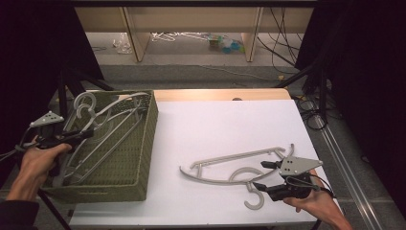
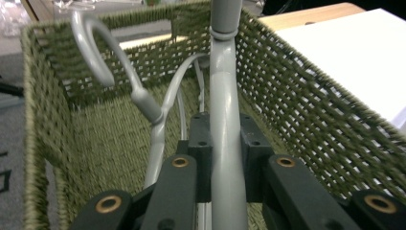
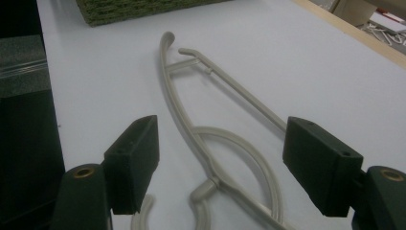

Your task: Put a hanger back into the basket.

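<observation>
At the desk's [image 1: 220, 124] near right corner, the right hand [image 1: 318, 203] holds its gripper [image 1: 268, 176] low, jaws wide apart, over a beige hanger [image 1: 230, 163] lying flat. Farther left, the left gripper [image 1: 79, 135] reaches into a green woven basket [image 1: 141, 148], jaws clamped on a grey hanger [image 2: 225, 143]; other hangers beneath overlap confusingly.

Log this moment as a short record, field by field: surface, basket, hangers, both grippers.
surface: white table top
basket: green woven basket at the table's left end, holding several grey hangers
loose hanger: beige hanger lying flat on the table, near the right gripper
left gripper: left gripper over the basket, jaws shut on a grey hanger's bar
right gripper: right gripper open, jaws either side of the beige hanger, not touching it
</observation>
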Demonstrator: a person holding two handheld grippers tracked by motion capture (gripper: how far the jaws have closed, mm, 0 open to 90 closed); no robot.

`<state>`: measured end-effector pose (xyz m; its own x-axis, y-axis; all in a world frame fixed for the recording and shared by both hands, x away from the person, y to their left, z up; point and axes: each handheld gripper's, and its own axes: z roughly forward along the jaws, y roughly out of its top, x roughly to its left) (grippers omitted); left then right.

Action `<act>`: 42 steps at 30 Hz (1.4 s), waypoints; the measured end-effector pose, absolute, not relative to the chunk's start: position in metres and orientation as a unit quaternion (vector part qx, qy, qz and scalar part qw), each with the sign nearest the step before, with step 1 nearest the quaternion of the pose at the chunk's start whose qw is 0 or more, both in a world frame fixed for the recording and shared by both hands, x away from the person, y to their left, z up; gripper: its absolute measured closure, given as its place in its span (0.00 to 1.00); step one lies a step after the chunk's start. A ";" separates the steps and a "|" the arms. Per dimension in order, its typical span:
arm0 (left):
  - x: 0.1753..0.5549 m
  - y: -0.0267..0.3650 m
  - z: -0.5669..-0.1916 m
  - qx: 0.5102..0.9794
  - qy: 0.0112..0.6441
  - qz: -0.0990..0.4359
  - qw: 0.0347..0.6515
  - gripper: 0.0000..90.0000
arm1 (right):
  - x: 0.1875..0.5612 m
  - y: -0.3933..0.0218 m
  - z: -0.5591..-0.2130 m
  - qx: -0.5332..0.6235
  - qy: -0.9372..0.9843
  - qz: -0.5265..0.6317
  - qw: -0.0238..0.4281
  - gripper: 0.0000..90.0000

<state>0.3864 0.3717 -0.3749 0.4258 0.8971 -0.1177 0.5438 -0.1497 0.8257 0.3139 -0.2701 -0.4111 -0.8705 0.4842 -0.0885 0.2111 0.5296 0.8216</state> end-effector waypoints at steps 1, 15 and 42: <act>0.388 0.371 -0.377 0.731 0.497 0.204 0.421 0.88 | 0.314 -0.271 -0.411 0.202 0.864 0.436 0.151 0.32; 0.402 0.379 -0.394 0.727 0.550 0.214 0.351 0.79 | 0.314 -0.271 -0.414 0.203 0.867 0.430 0.150 0.32; 0.328 0.301 -0.353 0.685 0.457 0.236 0.516 0.40 | 0.318 -0.275 -0.420 0.209 0.862 0.435 0.154 0.28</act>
<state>0.3285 0.3006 -0.3526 0.4714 0.8694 -0.1482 0.3825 -0.0502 0.9226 0.3179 -0.2754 -0.4199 -0.8655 0.4939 -0.0837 0.2261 0.5342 0.8145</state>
